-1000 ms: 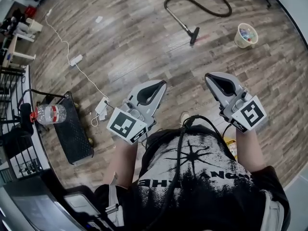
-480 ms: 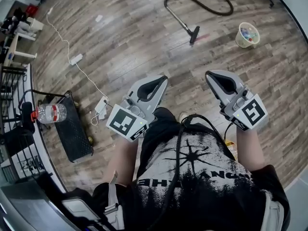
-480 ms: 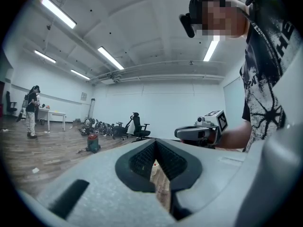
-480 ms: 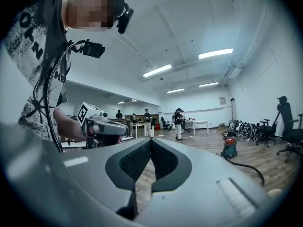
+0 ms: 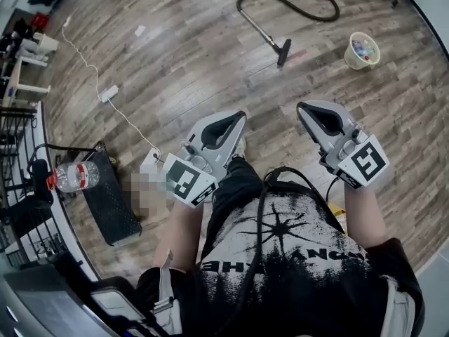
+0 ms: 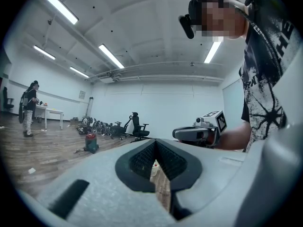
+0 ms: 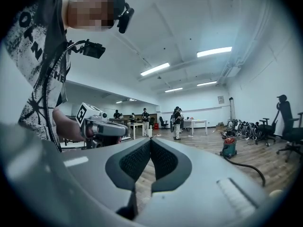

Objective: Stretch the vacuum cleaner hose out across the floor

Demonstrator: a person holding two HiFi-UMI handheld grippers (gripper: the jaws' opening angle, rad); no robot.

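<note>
The wooden floor (image 5: 175, 69) fills the head view. Far across it lies the black vacuum cleaner hose (image 5: 323, 20), curled in a loose loop that runs into a straight wand with a floor nozzle (image 5: 283, 50), well apart from both grippers. Only the gripper views show the red-topped vacuum cleaner (image 7: 229, 147) standing by office chairs; the small bucket (image 5: 360, 50) shows only from the head. The left gripper (image 5: 237, 118) and right gripper (image 5: 305, 109) are both clenched on nothing, held level in front of the person.
</note>
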